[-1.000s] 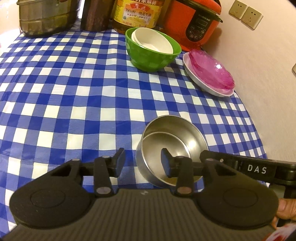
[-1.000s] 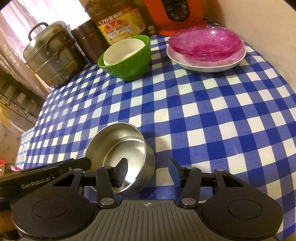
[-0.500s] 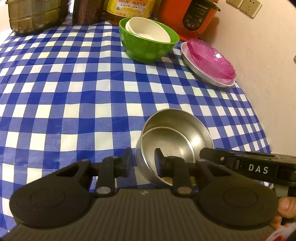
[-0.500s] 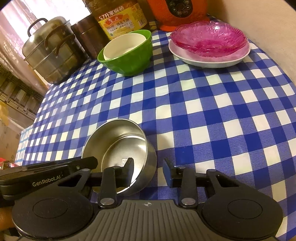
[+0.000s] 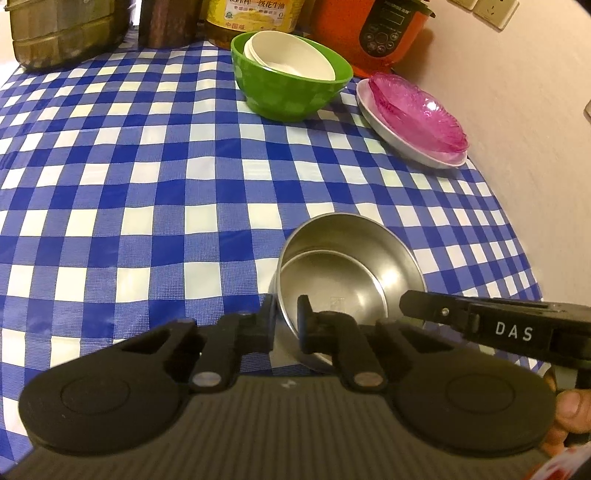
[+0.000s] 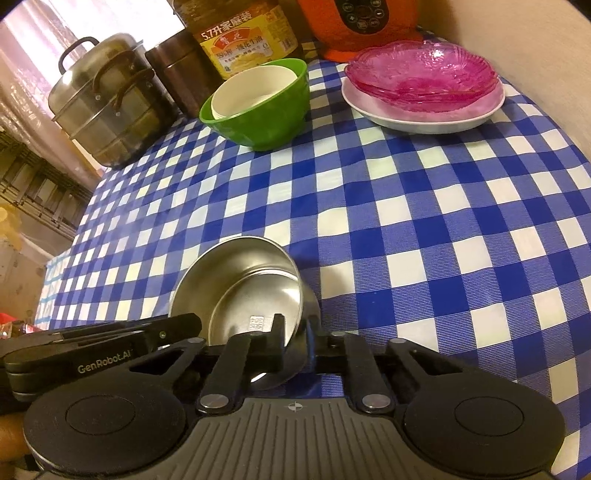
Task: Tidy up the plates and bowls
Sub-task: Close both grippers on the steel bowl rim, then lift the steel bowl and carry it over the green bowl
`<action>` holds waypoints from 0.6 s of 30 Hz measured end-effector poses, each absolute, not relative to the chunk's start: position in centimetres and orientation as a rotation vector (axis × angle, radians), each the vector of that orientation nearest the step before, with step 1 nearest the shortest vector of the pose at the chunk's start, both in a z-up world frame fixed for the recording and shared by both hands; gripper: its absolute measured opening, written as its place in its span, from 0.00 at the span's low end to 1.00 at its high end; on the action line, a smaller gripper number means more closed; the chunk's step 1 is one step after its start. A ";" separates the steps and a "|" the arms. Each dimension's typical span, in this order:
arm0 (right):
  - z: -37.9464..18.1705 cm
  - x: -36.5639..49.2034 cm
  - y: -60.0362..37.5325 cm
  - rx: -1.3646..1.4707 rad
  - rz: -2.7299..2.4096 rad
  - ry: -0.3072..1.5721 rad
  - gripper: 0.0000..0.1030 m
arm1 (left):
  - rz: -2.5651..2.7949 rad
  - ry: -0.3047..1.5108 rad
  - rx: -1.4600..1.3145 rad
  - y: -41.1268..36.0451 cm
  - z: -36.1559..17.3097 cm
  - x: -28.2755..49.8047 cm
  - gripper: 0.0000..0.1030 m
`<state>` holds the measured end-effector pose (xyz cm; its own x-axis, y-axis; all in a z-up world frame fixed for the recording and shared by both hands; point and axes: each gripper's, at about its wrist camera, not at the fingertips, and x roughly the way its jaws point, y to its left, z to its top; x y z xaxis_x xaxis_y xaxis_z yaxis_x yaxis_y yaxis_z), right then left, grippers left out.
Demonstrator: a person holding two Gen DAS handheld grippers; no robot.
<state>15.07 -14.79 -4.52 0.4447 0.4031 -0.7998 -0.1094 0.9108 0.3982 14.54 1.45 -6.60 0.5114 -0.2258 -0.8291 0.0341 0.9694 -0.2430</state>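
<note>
A steel bowl [image 5: 351, 269] with a second steel bowl nested inside sits near the front edge of the checked cloth. My left gripper [image 5: 286, 321] is shut on its left rim, one finger inside and one outside. My right gripper [image 6: 295, 336] is shut on the right rim of the same bowl [image 6: 240, 284], which tilts a little. A green bowl [image 5: 291, 81] holding a white bowl [image 5: 291, 55] stands at the back. Pink glass dishes [image 5: 417, 110] lie stacked on a white plate [image 5: 406, 147] at the back right.
A steel steamer pot [image 6: 99, 103], a brown canister [image 6: 177, 70], an oil bottle [image 6: 243, 33] and an orange rice cooker [image 5: 373, 29] line the back edge. A wall runs along the right side. The blue checked cloth [image 5: 147, 184] covers the table.
Both grippers have closed on opposite rims of the steel bowl, from wide open to gripping. The bowl now tilts slightly and both cameras have moved closer to it.
</note>
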 end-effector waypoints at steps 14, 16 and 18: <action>-3.8 14.9 -15.4 0.320 0.328 1.051 0.10 | -0.167 1.013 -0.193 1.9 -5.9 14.0 0.09; -3.5 15.0 -15.5 0.324 0.328 1.045 0.10 | -0.166 1.006 -0.194 1.9 -5.6 14.0 0.09; -3.3 15.0 -15.6 0.328 0.330 1.040 0.10 | -0.167 0.997 -0.193 2.1 -5.2 13.8 0.09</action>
